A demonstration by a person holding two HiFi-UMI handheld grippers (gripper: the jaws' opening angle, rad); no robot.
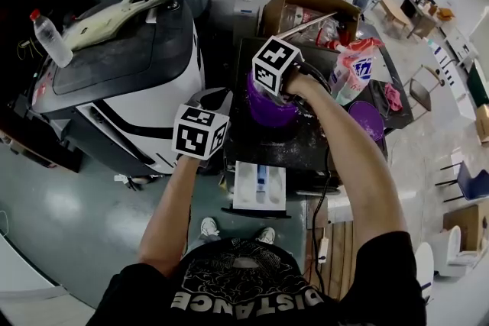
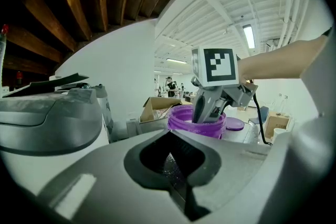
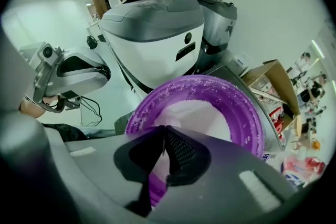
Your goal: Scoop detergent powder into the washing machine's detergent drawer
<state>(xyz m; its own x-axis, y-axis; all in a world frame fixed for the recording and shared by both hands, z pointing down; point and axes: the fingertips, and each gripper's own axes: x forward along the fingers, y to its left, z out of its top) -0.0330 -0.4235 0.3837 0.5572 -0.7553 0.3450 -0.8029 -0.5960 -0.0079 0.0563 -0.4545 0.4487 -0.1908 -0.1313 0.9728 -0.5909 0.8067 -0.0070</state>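
Observation:
A purple tub [image 1: 269, 109] of white detergent powder [image 3: 202, 115] stands on the dark machine top [image 1: 306, 145]. My right gripper [image 1: 269, 88] reaches down into it. Its jaws [image 3: 165, 132] are closed, with a thin white edge between them that looks like a scoop [image 3: 168, 119] lying in the powder. The left gripper view shows the right gripper [image 2: 209, 108] dipping inside the tub [image 2: 197, 124]. My left gripper [image 1: 220, 94] hangs shut and empty to the left of the tub, and its tips [image 2: 170, 136] point at it. The white detergent drawer [image 1: 260, 187] stands pulled out below, near my feet.
A big white and black machine [image 1: 114, 80] fills the left, with a plastic bottle [image 1: 48, 37] on it. The purple lid [image 1: 368, 118], a detergent bag [image 1: 351, 72] and a cardboard box [image 1: 306, 11] lie right and behind. People stand far back.

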